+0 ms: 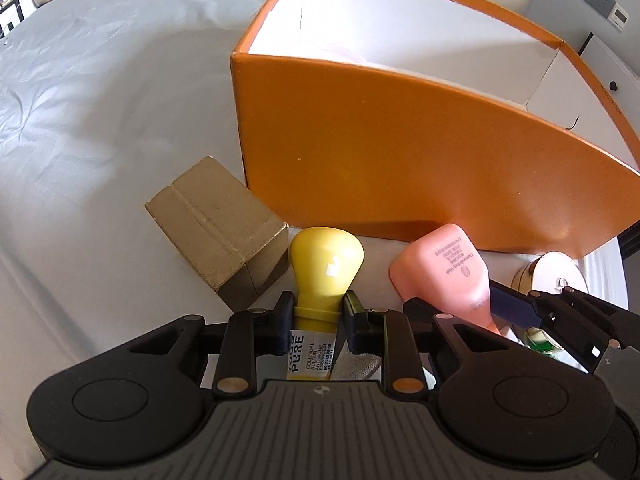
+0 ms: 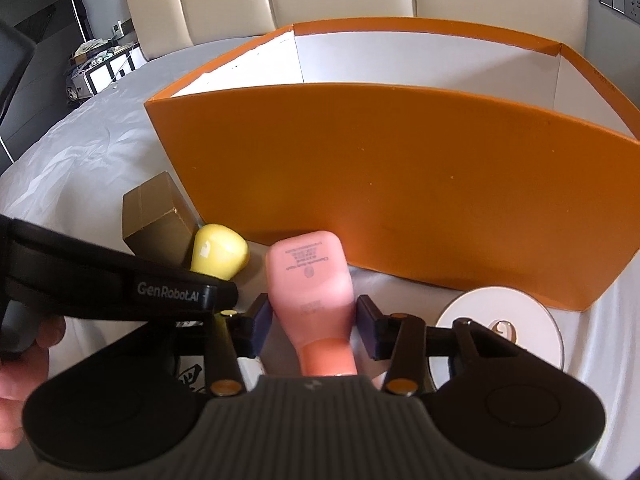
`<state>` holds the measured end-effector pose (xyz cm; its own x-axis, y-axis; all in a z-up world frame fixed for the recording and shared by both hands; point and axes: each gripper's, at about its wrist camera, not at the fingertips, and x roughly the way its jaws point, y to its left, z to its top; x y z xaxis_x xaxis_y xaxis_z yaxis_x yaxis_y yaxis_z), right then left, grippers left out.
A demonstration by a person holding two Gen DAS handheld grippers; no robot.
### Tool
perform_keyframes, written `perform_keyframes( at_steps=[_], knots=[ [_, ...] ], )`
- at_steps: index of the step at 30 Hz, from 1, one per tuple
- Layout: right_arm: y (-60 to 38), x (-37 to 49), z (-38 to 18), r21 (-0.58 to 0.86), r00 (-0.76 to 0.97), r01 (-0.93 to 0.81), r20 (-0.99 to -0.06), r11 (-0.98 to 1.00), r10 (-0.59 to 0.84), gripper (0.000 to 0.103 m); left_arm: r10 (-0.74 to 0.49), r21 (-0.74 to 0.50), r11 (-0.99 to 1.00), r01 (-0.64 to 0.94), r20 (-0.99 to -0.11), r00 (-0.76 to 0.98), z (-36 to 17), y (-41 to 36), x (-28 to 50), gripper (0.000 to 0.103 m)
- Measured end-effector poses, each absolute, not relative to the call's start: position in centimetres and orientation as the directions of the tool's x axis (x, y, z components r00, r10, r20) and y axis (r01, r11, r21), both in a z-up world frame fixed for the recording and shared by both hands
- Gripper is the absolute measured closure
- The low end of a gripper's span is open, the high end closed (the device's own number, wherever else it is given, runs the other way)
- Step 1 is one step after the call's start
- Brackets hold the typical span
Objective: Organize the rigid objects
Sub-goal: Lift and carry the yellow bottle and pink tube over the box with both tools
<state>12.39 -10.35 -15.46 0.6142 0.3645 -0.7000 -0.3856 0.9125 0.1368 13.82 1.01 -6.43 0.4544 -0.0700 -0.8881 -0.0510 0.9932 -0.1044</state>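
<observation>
Two grippers: each at a bottle
left gripper (image 1: 316, 312): clamped on yellow bottle (image 1: 326, 266), orange box (image 1: 400, 168) ahead
right gripper (image 2: 314, 326): jaws astride pink bottle (image 2: 310, 276), contact unclear

The left gripper (image 1: 316, 312) pointed steeply downward toward the base of the orange box (image 1: 400, 168), its two black fingers closed against the neck of a yellow bottle (image 1: 326, 268) whose rounded end faced the box. The right gripper (image 2: 316, 320) sat just beside it on the side farther from the box's left corner, tilted down less steeply toward the same orange wall. Its blue-padded fingers (image 2: 262, 320) flanked a pink bottle (image 2: 310, 276), with a slight gap visible at each pad. In the right wrist view, part of a bare hand (image 2: 24, 360) gripped the left gripper's black body.
</observation>
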Motion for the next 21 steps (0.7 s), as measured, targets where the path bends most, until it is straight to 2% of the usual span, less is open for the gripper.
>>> perform_keyframes(
  at_steps=[15,21],
  knots=[
    [-11.9,8.5,-11.7,0.077,0.740,-0.383,-0.571,0.921,0.356,0.058,-0.171,-0.236,0.971,-0.035,-0.788,0.591,-1.5,2.0,10.2,0.076],
    [-13.9,6.8,-8.2,0.133,0.769,-0.351,-0.523,0.927,0.367,0.058,-0.232,-0.297,0.955,0.017,-0.709,0.666,1.5,1.8,9.5,0.076]
  ],
)
